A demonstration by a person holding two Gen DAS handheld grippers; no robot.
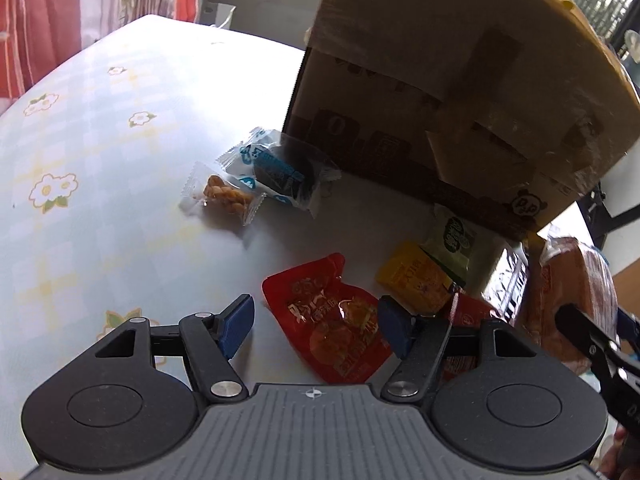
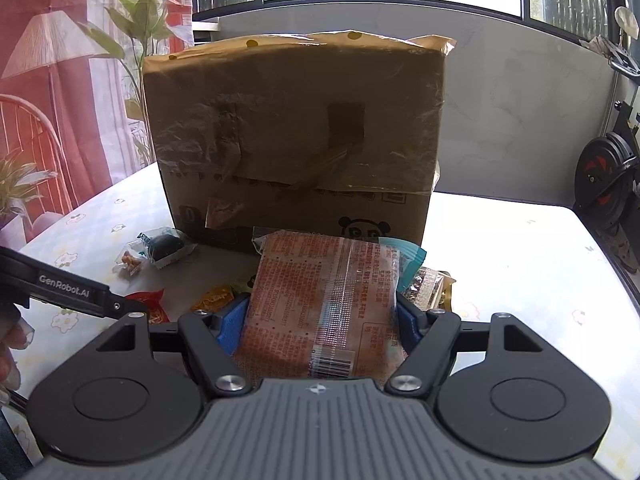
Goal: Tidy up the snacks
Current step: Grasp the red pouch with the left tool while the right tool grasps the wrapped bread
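The orange packet (image 2: 324,300) is clamped by the right gripper (image 2: 320,320), the cardboard box (image 2: 296,140) at twelve o'clock. The left gripper (image 1: 316,328) is held open, empty, above the red pouch (image 1: 332,320); closing on it is judged next.

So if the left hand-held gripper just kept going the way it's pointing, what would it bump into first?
Most likely the red snack pouch, lying flat on the table between the open fingers of the left hand-held gripper. Depth is hard to judge, but nothing else seems to lie in between.

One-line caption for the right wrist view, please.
Right gripper clamps an orange snack pack before a taped cardboard box on the floral table.
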